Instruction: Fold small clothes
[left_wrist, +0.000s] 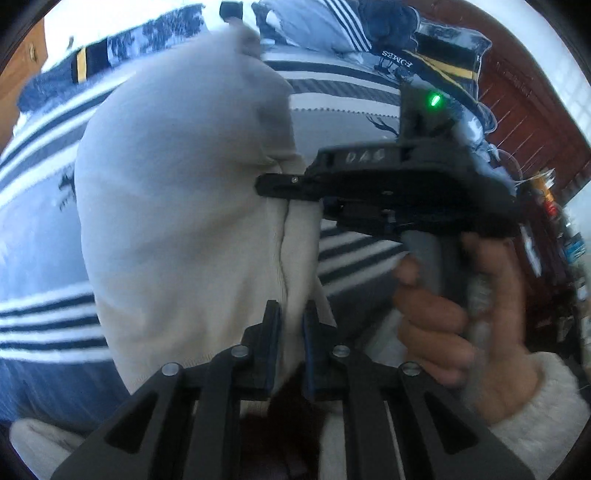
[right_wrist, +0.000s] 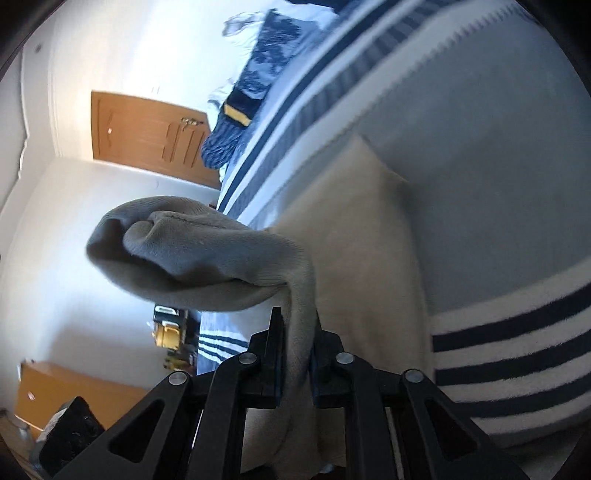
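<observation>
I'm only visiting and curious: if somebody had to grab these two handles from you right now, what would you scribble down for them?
Left gripper: shut on the cream sock, near its lower edge.
Right gripper: shut on the same sock, higher up along its edge; the right hand holds that handle.
The sock hangs in the air between both grippers, over the striped blanket on the bed.
Done: sock picked up at two points.
Left: the fold looks unfinished; fold it, lay it flat on the blanket and release.

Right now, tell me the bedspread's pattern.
Pale grey bedspread with white and navy stripes, clearest in the right wrist view.
</observation>
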